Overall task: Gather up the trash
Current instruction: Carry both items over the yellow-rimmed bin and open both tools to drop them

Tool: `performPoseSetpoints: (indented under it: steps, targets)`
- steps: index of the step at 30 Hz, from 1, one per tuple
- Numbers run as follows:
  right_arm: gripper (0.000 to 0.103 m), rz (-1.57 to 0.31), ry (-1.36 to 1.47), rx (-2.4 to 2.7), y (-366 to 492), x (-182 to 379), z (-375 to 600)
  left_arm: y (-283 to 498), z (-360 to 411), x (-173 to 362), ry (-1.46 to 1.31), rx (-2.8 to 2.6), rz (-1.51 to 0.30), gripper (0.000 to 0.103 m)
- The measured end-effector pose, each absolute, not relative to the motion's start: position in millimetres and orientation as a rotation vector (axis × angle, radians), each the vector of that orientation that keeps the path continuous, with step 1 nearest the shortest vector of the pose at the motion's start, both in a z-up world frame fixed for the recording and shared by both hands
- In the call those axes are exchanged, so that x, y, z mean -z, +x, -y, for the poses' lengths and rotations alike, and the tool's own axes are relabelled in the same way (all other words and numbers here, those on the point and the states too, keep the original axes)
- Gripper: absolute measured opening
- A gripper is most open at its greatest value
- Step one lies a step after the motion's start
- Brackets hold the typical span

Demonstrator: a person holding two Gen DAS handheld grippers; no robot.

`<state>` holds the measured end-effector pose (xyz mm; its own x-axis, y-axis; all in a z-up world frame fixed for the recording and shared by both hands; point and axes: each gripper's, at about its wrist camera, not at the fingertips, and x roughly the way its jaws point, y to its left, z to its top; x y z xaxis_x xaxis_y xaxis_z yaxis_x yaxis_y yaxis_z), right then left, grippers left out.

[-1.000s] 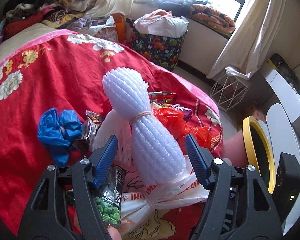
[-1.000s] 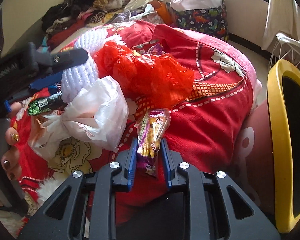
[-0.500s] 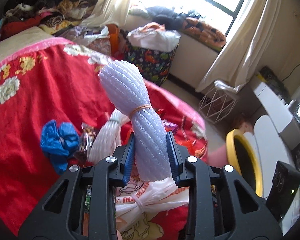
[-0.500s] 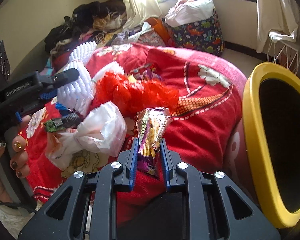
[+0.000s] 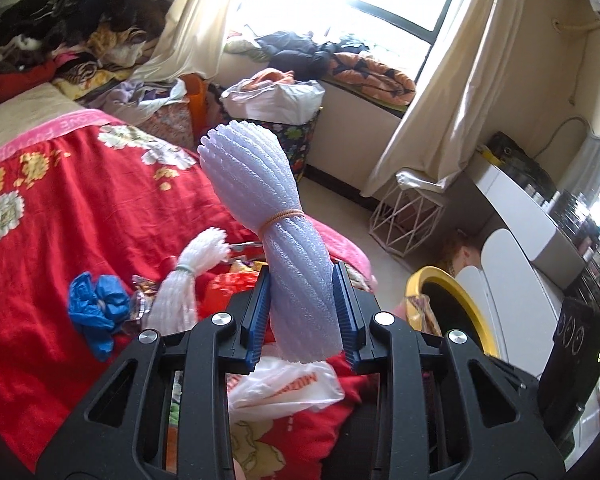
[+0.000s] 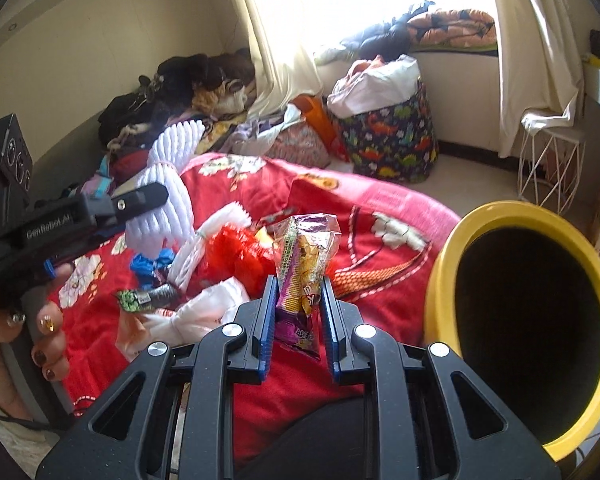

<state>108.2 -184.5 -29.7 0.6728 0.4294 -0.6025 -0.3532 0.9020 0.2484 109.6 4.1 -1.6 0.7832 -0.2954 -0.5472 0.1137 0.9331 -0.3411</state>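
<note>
L gripper (image 5: pixel 302 312) pinching a bundle of white foam netting (image 5: pixel 268 216) tied w/ a rubber band; bundle sticks up thru centre of frame, clear of the bed (image 5: pixel 60 216). R gripper (image 6: pixel 298 316) pinching a purple-yellow snack wrapper (image 6: pixel 302 264), upright btwn the blue pads, frame centre. Yellow-rimmed bin (image 6: pixel 452 260) at right of R view, just beside the bed edge, mouth dark. Remaining trash on the red floral blanket: second smaller foam bundle (image 5: pixel 188 272) left of centre, blue bag (image 5: pixel 94 306) lower left, red bag (image 6: pixel 240 252) behind the wrapper, white plastic bag (image 5: pixel 284 388) under L gripper, green snack packet (image 6: pixel 146 298) left of R gripper. Person's hand (image 6: pixel 24 336) w/ painted nails at lower left, R view.
</note>
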Motion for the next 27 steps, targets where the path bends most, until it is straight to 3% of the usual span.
performPoseSetpoints:
  steps: [27]
  targets:
    - [0.02,-0.644,0.221,-0.257,103.4,16.7,264.5,97.5,60.0,-2.8,-0.19,0.369,-0.632,0.024]
